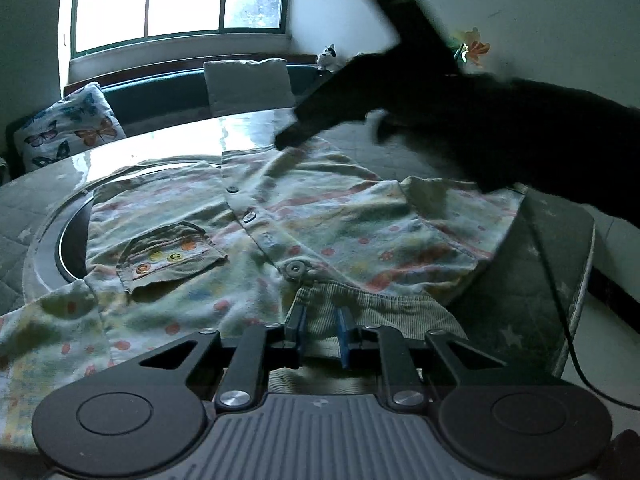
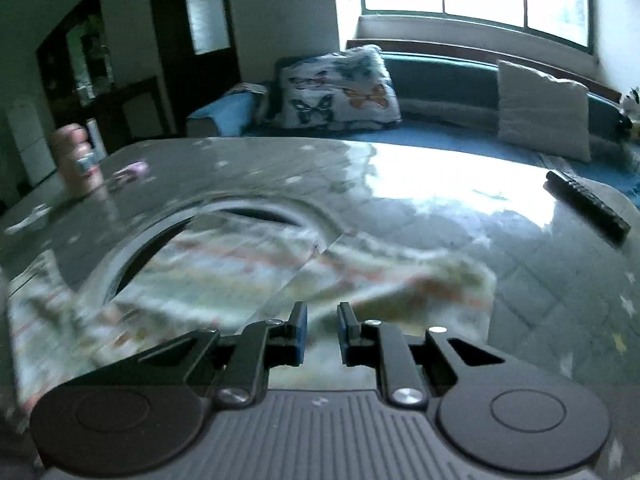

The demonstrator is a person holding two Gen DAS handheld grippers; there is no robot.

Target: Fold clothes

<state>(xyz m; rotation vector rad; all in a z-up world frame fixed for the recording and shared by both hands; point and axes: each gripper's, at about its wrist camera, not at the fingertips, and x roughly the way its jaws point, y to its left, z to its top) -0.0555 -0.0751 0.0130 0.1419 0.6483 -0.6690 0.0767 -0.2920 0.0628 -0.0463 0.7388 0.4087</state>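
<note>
A small pale shirt (image 1: pixel 248 216) with coloured dots, snap buttons and a chest pocket (image 1: pixel 172 256) lies spread on the glass-topped table (image 1: pixel 168 140). My left gripper (image 1: pixel 322 330) is open over its corduroy collar (image 1: pixel 360 304), fingers a little apart, with nothing between them. My right gripper (image 1: pixel 288 140) shows as a dark blurred shape above the shirt's far hem. In the right wrist view the right gripper (image 2: pixel 322 330) is open and empty just above the blurred shirt (image 2: pixel 240 272).
A round recessed ring (image 2: pixel 160 232) sits in the table under the shirt. A dark remote (image 2: pixel 586 204) lies far right, a pink cup (image 2: pixel 78 160) far left. A sofa with a butterfly pillow (image 2: pixel 340 88) and a grey cushion (image 2: pixel 544 108) stands behind.
</note>
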